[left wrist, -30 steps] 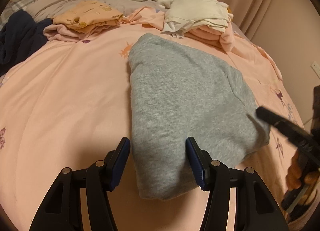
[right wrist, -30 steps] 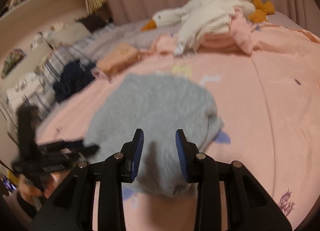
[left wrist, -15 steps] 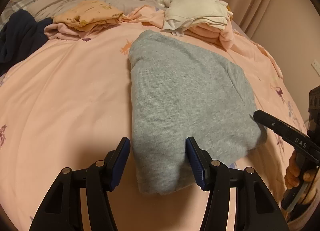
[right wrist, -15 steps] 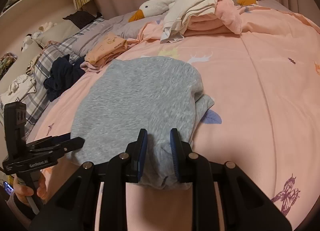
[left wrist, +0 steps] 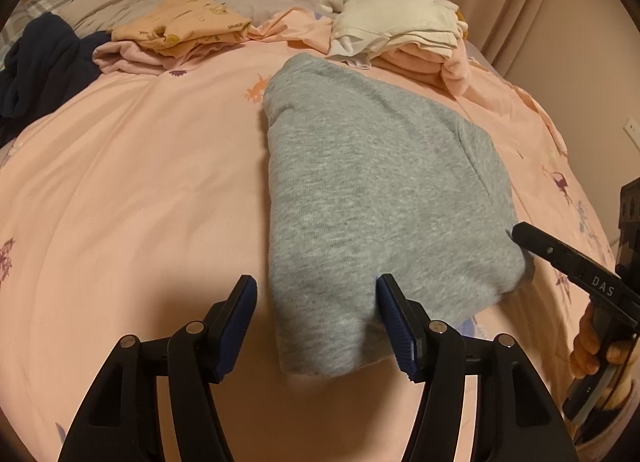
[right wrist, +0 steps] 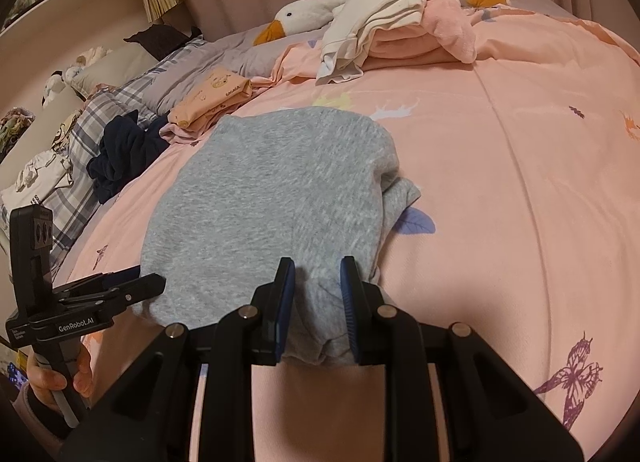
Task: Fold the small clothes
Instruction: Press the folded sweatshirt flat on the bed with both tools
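folded piles [left wrist: 394, 32], perhaps towels, beyond grey garment [left wrist: 372, 198]

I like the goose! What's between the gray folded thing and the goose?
In the right wrist view, a white-and-pink clothes pile lies between the gray garment and goose.

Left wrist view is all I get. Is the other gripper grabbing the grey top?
Observer: Yes. The right gripper pinches a bunched fold at the near edge of the grey top.
Operator: What's on the bed next to that gripper?
Observer: A purple butterfly print, on its right.
Operator: Anything past the pillows?
Observer: Soft toys sit on a ledge by the wall.
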Tool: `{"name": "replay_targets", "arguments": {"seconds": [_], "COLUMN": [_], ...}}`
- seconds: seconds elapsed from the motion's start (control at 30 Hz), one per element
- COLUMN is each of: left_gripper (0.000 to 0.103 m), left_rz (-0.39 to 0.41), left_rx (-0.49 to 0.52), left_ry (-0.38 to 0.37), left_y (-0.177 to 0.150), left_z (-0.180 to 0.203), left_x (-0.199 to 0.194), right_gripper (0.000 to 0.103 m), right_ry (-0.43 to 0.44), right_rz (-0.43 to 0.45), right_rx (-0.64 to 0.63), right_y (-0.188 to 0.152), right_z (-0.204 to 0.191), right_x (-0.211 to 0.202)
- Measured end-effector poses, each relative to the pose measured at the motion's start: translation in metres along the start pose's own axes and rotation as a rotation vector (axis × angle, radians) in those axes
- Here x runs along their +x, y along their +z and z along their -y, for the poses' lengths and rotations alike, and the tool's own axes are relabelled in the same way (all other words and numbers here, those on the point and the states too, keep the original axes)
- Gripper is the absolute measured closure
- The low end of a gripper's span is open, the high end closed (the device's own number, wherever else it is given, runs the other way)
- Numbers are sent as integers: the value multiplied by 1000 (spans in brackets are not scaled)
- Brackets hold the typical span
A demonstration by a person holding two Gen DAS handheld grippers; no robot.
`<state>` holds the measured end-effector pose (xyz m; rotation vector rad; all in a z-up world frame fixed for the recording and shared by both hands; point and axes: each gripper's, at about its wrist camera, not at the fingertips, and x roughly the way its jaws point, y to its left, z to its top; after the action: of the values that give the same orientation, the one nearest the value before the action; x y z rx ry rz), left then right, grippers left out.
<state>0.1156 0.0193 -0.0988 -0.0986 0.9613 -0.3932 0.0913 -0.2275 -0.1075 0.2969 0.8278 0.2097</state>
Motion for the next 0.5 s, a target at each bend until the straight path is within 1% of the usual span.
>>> {"name": "replay_targets", "arguments": {"seconds": [0.5], "left_gripper": [42], "left_rz": [0], "left_rx": [2], "left_ry": [2], "left_y": [-1], "left_z": [0], "left_x": [0], "right_gripper": [80], "right_ry": [6], "right_rz": [1], "right_rx": [13], "right_y": [-2], "right_z": [3], "right_x": [-3]}}
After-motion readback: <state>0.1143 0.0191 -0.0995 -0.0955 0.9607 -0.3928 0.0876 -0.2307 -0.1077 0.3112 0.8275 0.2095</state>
